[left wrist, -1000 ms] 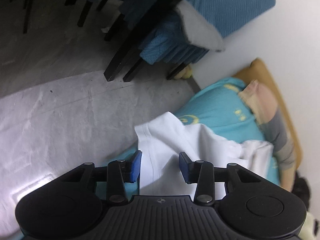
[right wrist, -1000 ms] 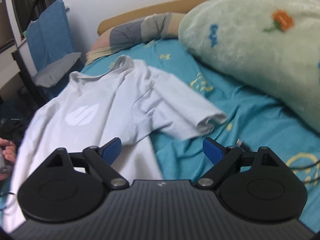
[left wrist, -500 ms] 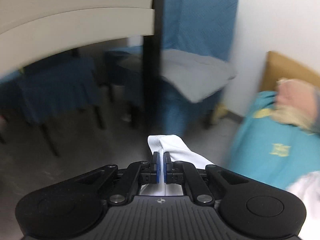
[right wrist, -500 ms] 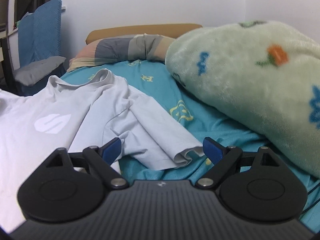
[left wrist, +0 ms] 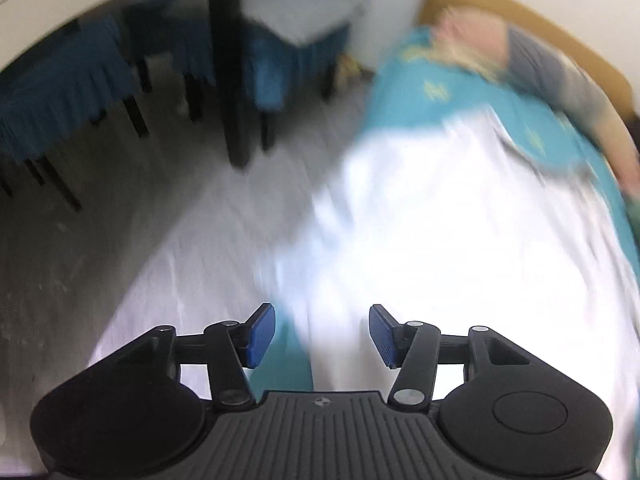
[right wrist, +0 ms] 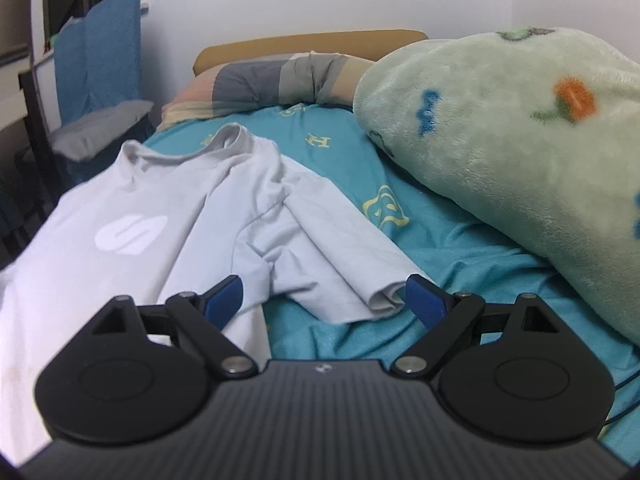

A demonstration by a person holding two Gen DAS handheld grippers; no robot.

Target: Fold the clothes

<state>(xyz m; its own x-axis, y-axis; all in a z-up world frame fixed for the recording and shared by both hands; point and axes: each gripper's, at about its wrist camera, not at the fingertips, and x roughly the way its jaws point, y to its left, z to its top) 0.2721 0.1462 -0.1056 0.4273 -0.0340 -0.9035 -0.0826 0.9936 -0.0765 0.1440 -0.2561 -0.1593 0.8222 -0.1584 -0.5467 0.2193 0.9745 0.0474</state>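
Both sets of fingers released: left gripper (left wrist: 322,334) over the white shirt (right wrist: 132,216), right gripper (right wrist: 324,300) poised at its sleeve (right wrist: 344,264), likely for folding inward.

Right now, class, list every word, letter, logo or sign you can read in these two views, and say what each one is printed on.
"H": yellow letter on the teal patterned bedsheet.
White oval logo on the pale white T-shirt: a curved mark, no letters readable.
Small round emblem on the right claw body: too small to read.
Left wrist view: motion-blurred; nothing readable.
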